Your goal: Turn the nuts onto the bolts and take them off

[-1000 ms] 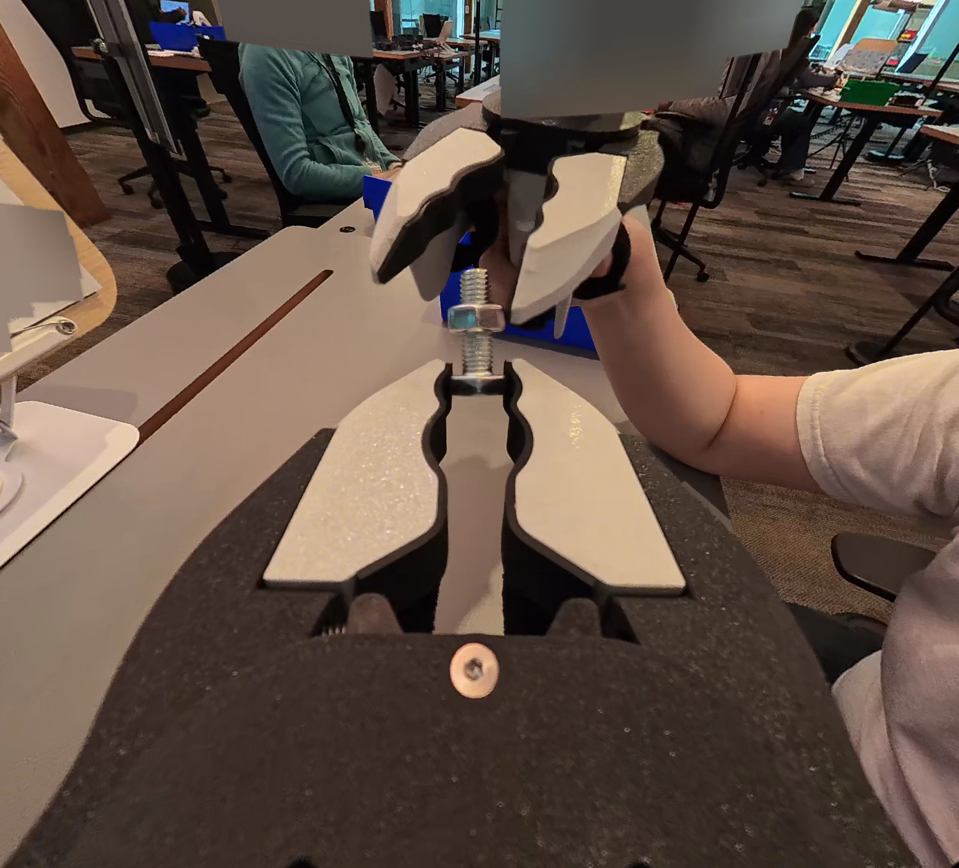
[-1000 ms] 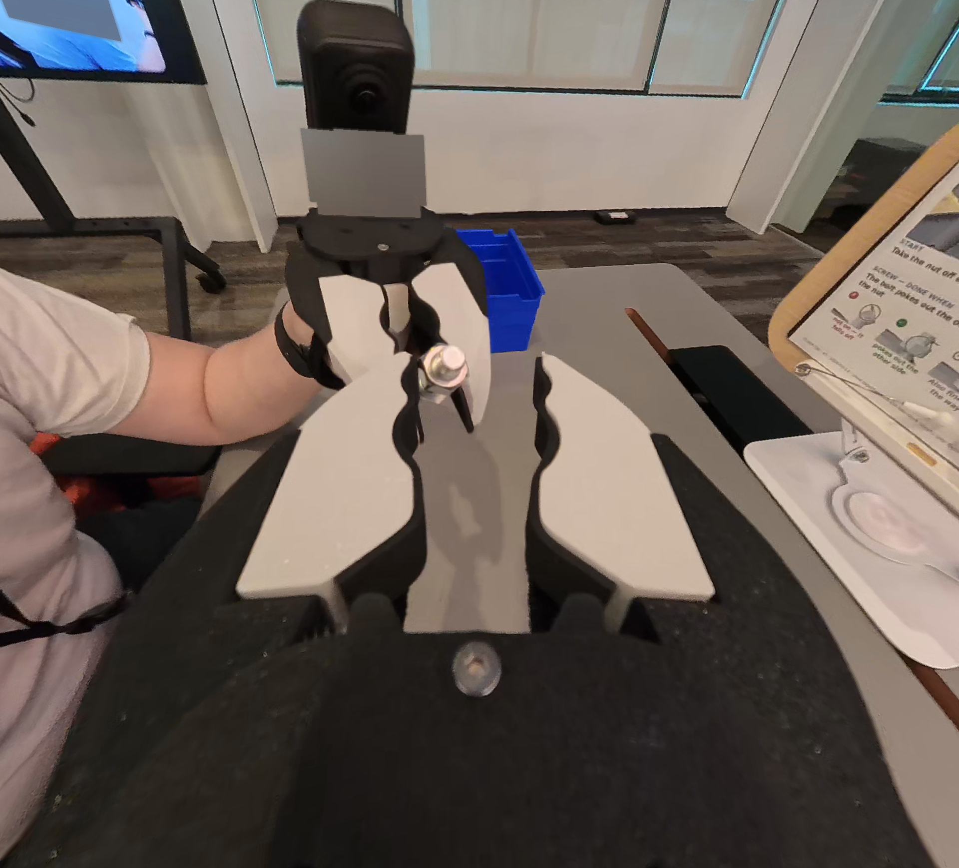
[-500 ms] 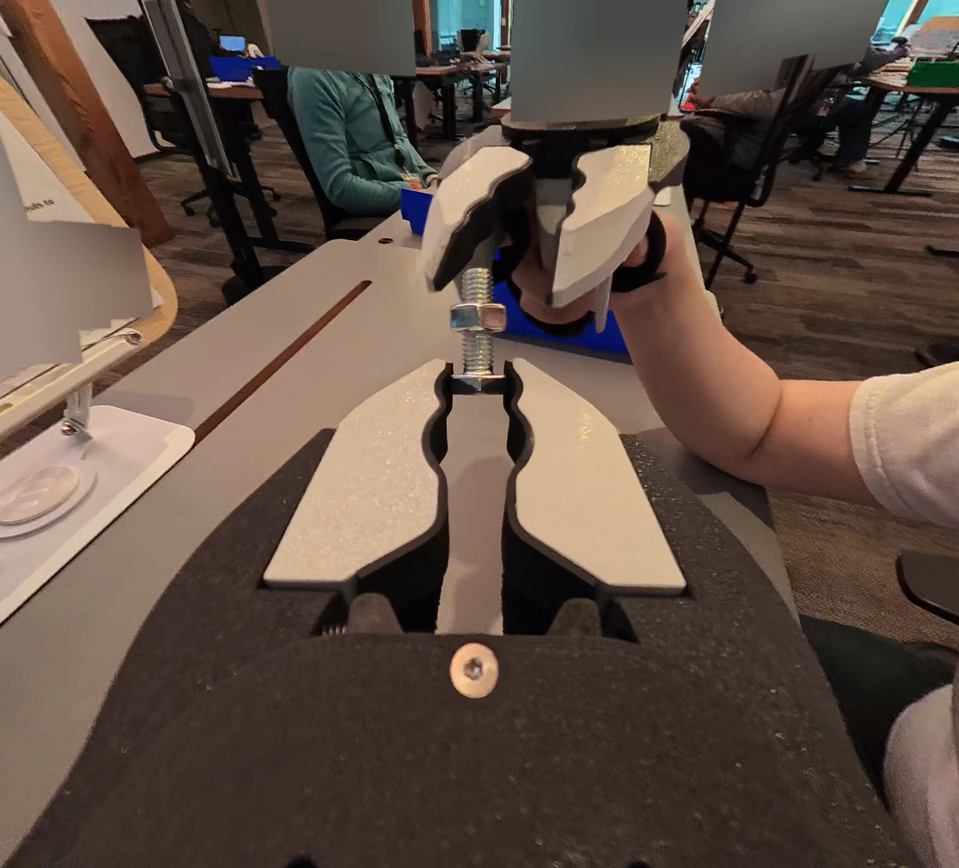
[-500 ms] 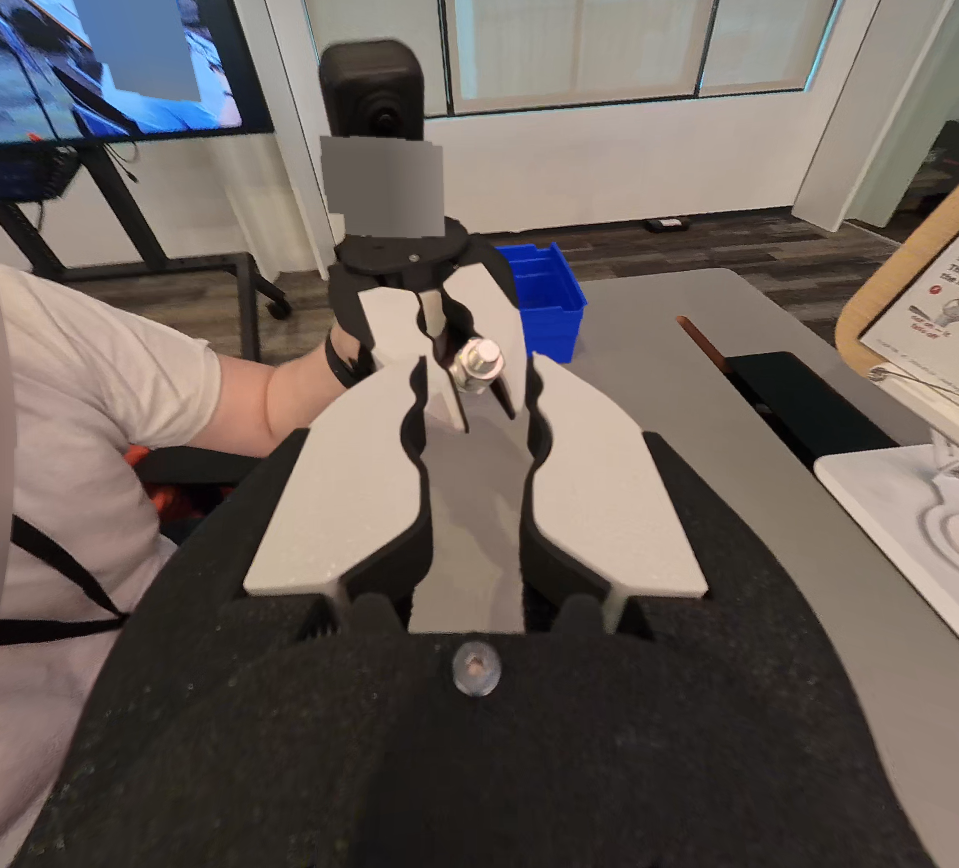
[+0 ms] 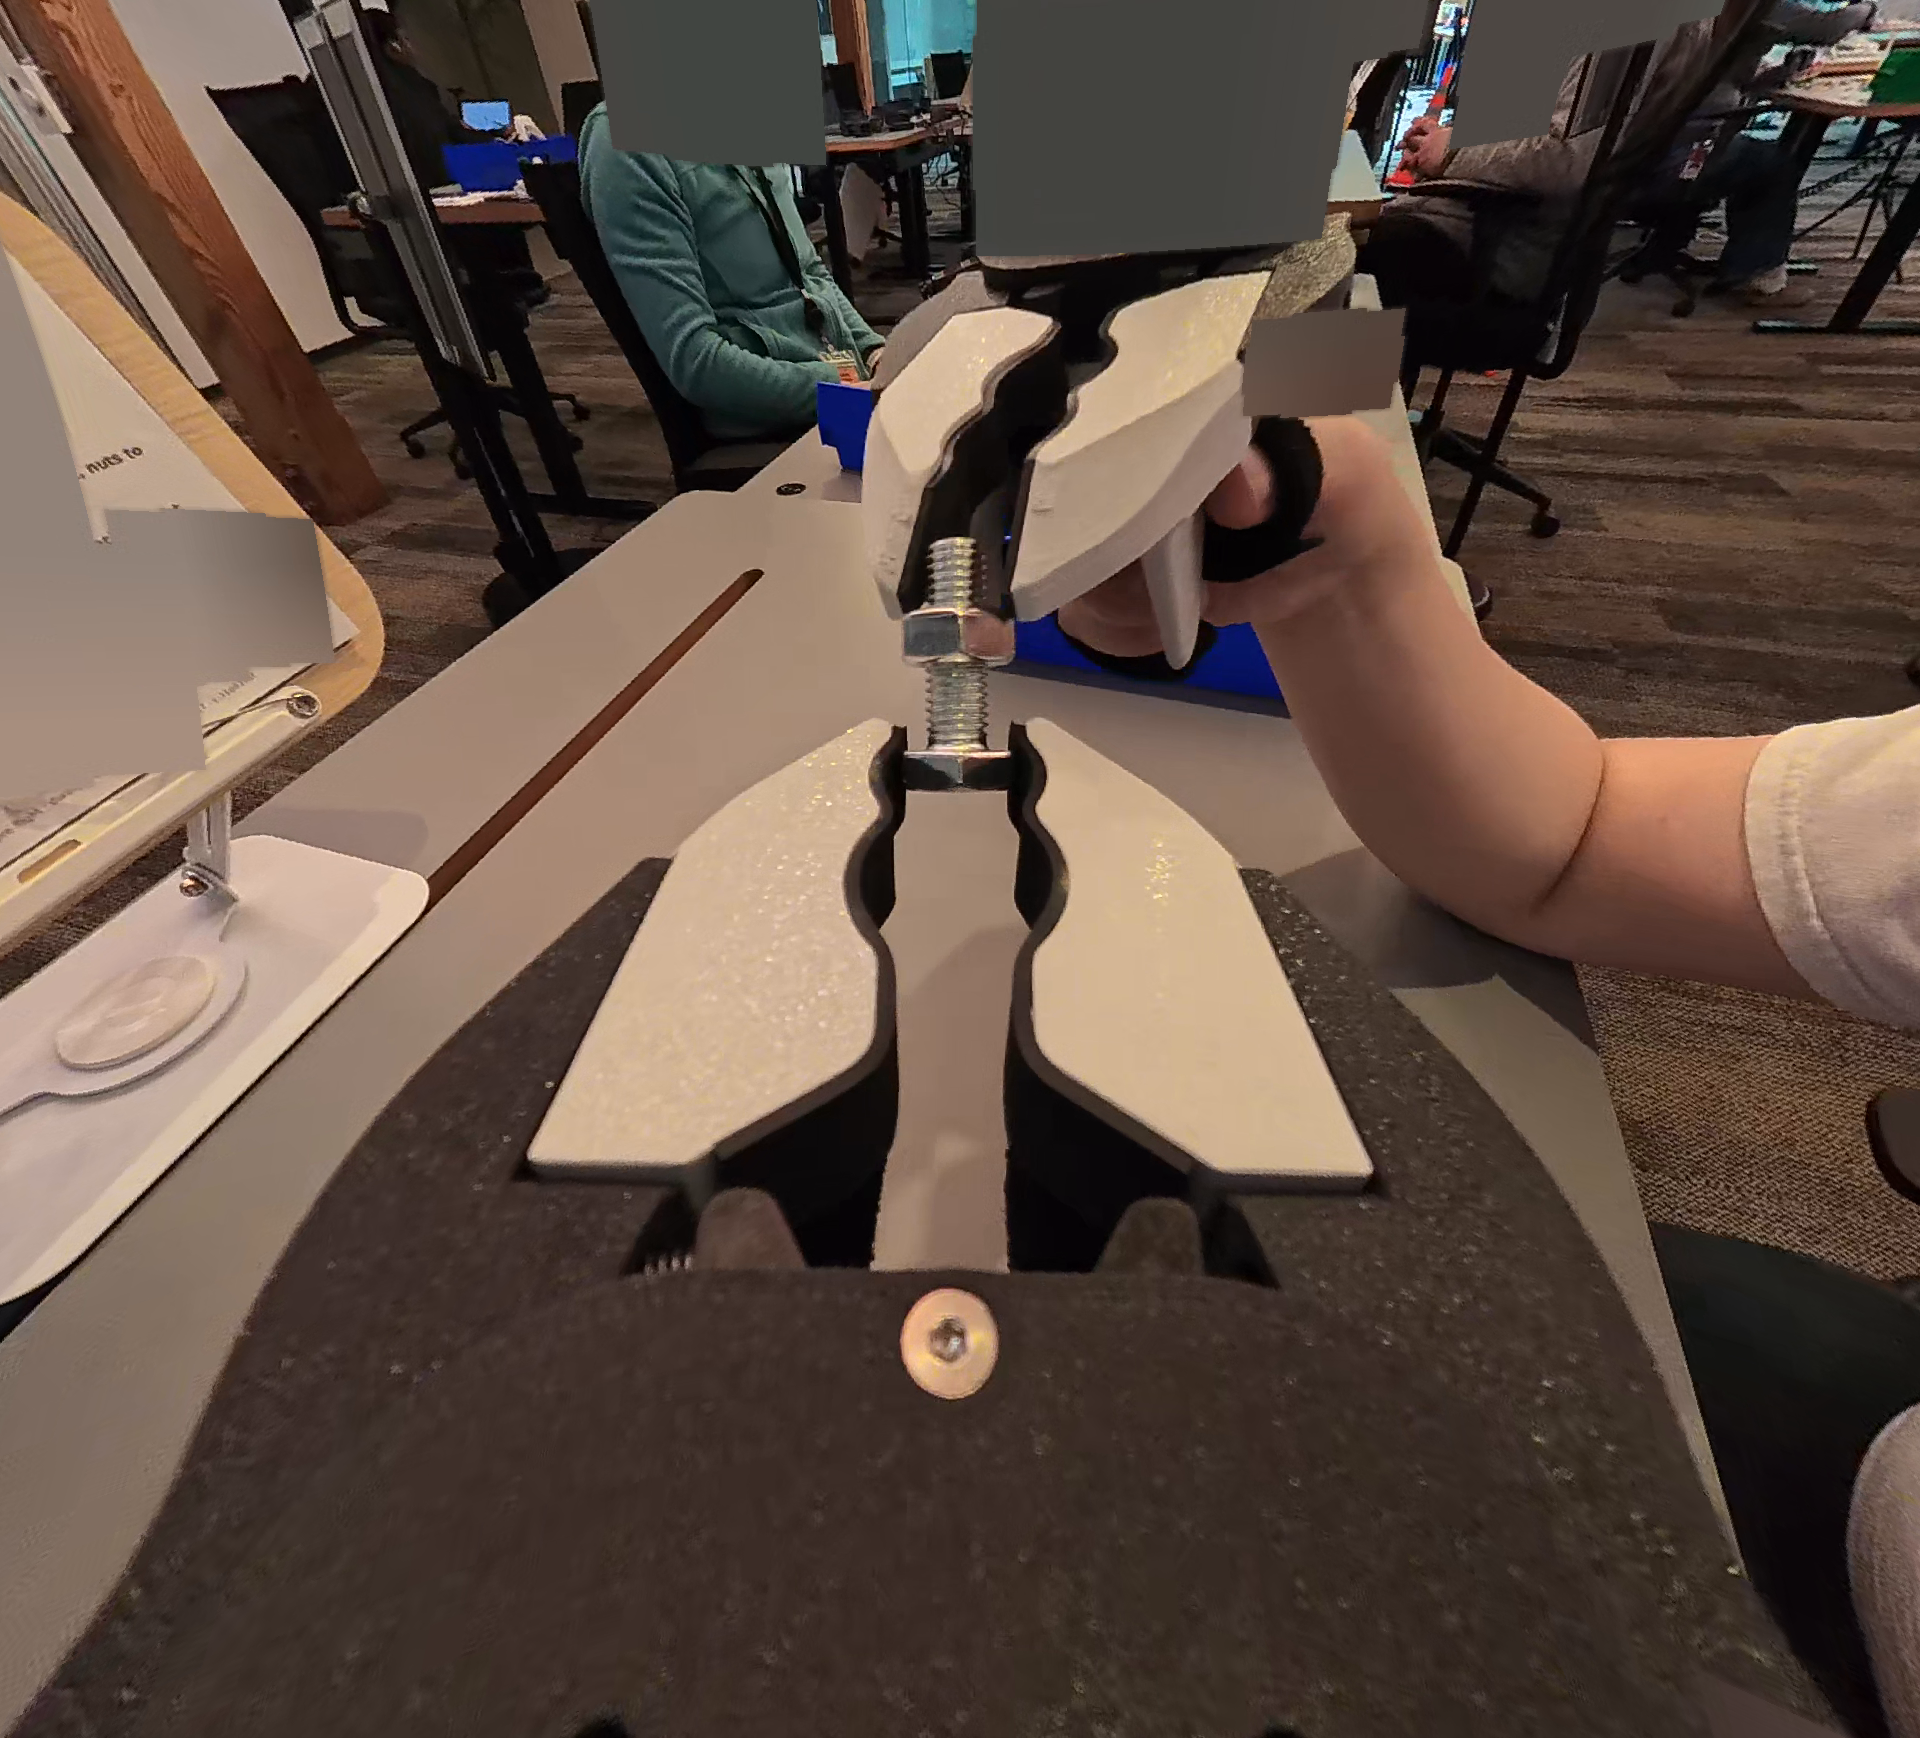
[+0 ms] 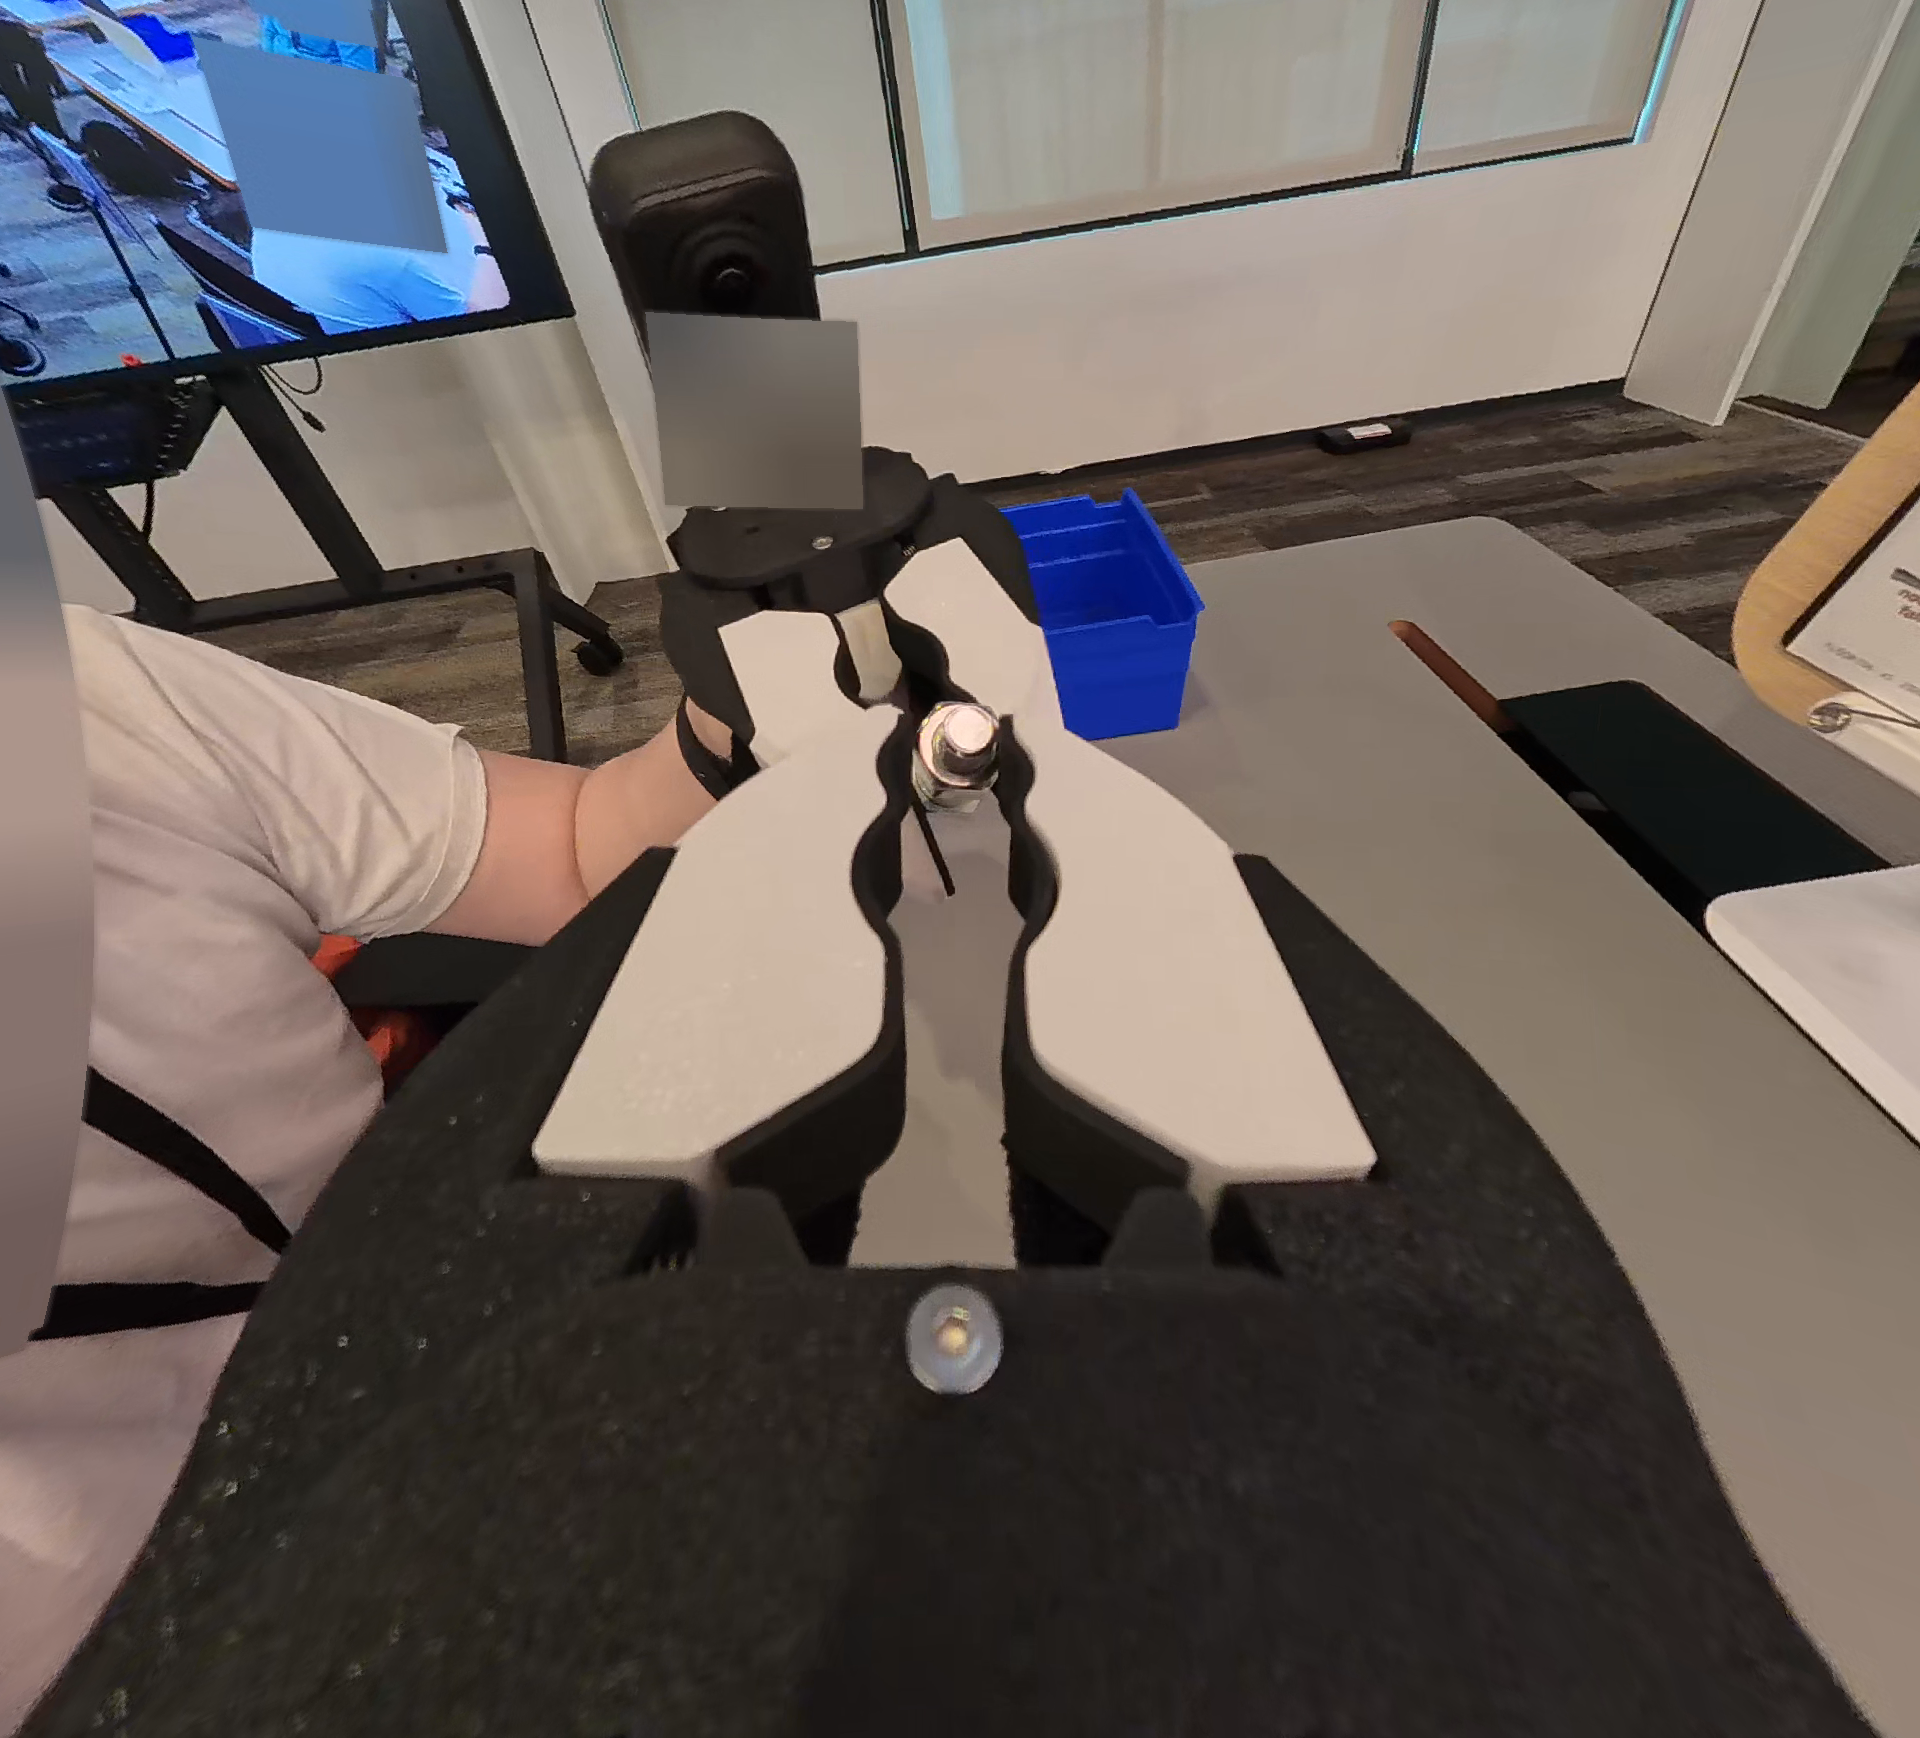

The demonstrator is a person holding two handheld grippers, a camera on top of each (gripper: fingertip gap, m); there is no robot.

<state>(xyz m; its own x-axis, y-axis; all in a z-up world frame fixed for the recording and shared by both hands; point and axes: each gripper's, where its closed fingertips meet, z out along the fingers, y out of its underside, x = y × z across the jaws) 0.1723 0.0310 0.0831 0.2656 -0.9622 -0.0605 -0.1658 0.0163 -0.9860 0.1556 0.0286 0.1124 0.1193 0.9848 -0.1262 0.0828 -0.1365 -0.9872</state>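
At an office's grey table (image 5: 644,649), the left gripper (image 5: 956,769) clamps the bolt (image 5: 957,701) head at 12 o'clock; the right gripper (image 6: 951,779) closes around the nut (image 5: 957,636). The nut sits midway along the thread; whether going on or off is unclear.

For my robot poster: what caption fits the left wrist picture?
Left gripper clamps a shiny steel bolt's head; right gripper meets its silver hex nut.

My left wrist camera looks forward along its own fingers across the grey table (image 5: 665,649) toward the office desks; my right one looks the opposite way, toward the windows (image 6: 1143,26). Each sits close behind its fingertips. Both share the bolt (image 5: 957,691) (image 6: 958,758), the blue bin (image 6: 1112,618) and the other gripper.
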